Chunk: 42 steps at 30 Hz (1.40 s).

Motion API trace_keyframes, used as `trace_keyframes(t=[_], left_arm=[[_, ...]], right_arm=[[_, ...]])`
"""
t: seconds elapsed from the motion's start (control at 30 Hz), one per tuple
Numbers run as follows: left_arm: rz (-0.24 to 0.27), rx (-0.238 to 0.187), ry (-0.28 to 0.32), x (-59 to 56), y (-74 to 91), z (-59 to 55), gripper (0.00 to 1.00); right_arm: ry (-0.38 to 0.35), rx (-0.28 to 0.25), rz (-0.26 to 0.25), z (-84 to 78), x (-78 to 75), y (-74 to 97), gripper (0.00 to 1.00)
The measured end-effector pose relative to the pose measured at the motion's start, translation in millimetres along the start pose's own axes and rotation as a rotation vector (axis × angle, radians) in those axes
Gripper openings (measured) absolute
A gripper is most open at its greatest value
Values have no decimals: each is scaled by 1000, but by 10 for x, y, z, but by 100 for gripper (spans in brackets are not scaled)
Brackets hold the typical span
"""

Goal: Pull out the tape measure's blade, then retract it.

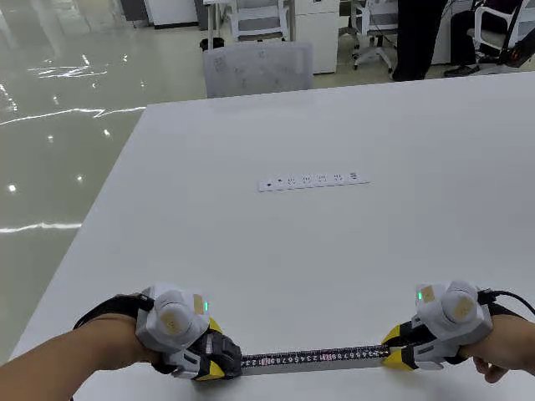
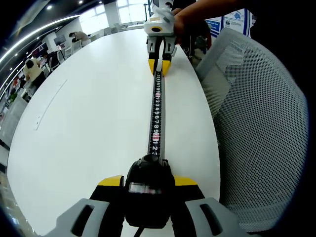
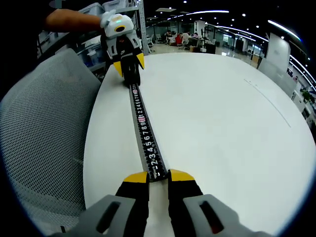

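While left gripper (image 2: 149,181) clamps case (image 2: 148,195), right gripper (image 3: 158,177) pinches blade tip (image 3: 156,170).

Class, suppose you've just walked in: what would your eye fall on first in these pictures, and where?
The numbered tape blade, stretched along the near edge of the white table. The left tongs clamp its black-and-yellow case at one end; the right tongs pinch the tip at the other. A white power strip lies mid-table.

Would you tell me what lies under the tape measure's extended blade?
Just the bare white table beneath the blade; its tip is hidden between the jaws of the right hand-held gripper.
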State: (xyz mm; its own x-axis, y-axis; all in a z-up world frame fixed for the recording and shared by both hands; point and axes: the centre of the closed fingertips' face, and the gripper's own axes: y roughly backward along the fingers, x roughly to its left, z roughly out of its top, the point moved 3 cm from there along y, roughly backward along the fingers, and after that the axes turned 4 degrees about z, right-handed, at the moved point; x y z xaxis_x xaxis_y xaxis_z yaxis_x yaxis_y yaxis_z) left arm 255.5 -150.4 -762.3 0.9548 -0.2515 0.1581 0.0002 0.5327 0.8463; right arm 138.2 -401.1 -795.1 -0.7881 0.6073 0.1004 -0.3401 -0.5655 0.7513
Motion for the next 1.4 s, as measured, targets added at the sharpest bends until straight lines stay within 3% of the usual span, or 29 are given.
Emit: trace_keyframes(t=[0.6,1.4], left_arm=[[-8,7,1,4,-20,7,32],[-6,8,2,7,-29,6,32]], right_arm=[[-17,-1,7,-1,-13,8,12],[11,75,16,8,-16,-21,14]])
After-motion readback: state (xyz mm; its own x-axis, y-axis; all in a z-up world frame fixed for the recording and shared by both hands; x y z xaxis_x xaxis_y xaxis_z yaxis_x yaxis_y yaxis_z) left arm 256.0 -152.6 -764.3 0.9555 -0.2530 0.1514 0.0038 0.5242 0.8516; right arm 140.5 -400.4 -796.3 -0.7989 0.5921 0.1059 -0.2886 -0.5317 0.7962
